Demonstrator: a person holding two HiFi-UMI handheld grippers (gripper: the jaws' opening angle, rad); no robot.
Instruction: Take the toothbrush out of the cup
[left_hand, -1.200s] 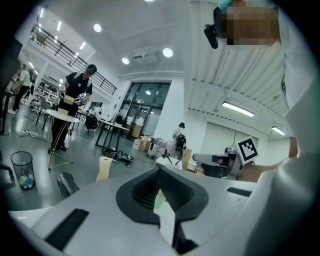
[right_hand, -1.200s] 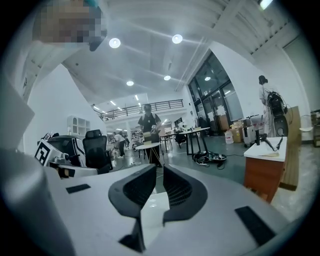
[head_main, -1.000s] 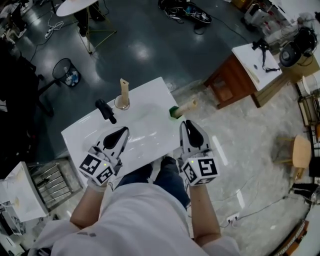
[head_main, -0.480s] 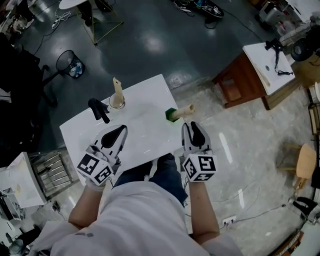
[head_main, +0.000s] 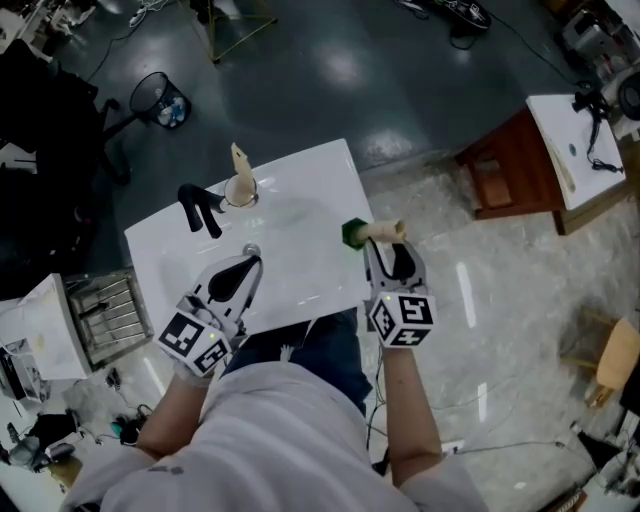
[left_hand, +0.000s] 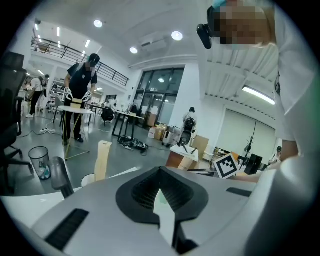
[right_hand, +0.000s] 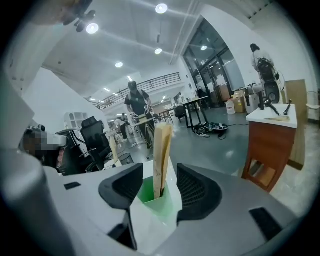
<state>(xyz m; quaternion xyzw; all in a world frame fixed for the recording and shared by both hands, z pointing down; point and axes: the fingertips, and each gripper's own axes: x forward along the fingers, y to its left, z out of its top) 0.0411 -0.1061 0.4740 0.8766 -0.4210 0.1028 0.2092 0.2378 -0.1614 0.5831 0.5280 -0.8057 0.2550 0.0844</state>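
Standing at a white counter, a person is holding a two-jaw gripper in each hand. The right gripper is reaching toward the counter's right edge, where a green cup is sitting. A paper-wrapped toothbrush is standing in the cup and leaning toward the right.

In the right gripper view, the right gripper's jaws are standing wide apart, having just been opening. The green cup is showing in the gap between them, at or just ahead of their tips. The toothbrush is rising upright out of it. Neither pad is pressing on the cup or the toothbrush.

The left gripper is hovering over the counter's near left part, well apart from the green cup. Its jaws are pressed together on nothing. A black faucet and a second cup are standing at the counter's far edge.
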